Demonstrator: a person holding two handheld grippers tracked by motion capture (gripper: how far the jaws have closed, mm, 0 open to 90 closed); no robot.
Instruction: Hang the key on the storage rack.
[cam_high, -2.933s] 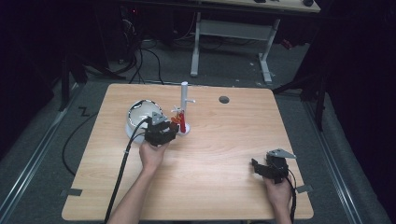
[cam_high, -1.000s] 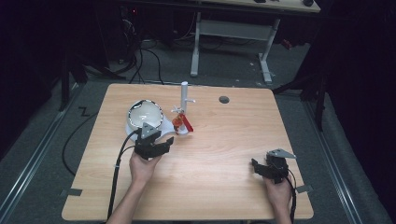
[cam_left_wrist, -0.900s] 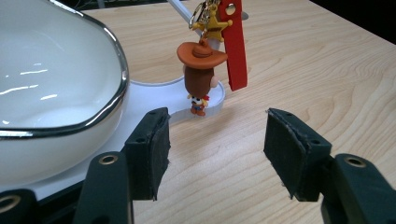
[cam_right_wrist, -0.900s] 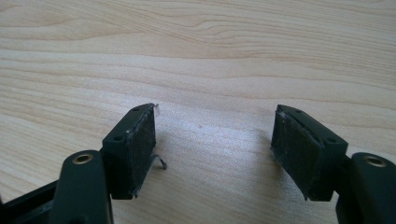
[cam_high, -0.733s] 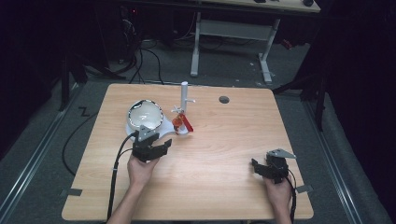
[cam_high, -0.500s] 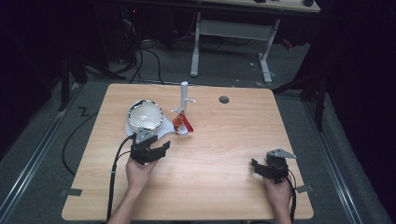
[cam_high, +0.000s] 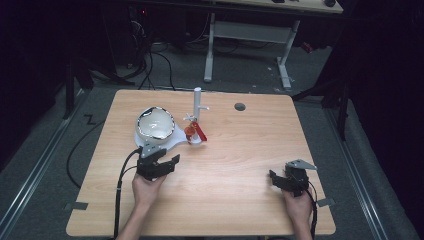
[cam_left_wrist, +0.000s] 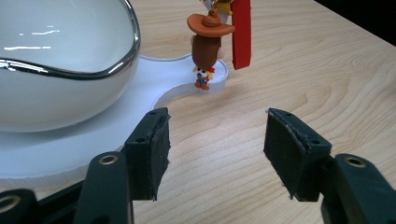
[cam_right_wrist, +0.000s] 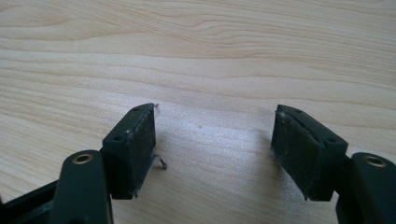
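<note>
Left gripper (cam_left_wrist: 212, 151), jaws apart and empty, sits just short of the cowboy figurine (cam_left_wrist: 208, 44) hanging from the white stand (cam_high: 197, 107) beside the bowl (cam_left_wrist: 60, 60). Right gripper (cam_right_wrist: 215, 149) is likewise unclenched (idle). A careless approach may strike the bowl or set the figurine swinging.

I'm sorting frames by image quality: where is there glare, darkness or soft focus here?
High view: the table is evenly lit, the room beyond nearly black. Left gripper view: bright streaks glare on the glossy white bowl; the hanging figurine reads sharp. Right gripper view: the wood grain softens toward the top, with a faint shadow beside the right gripper.

No readable text, label or number anywhere.
</note>
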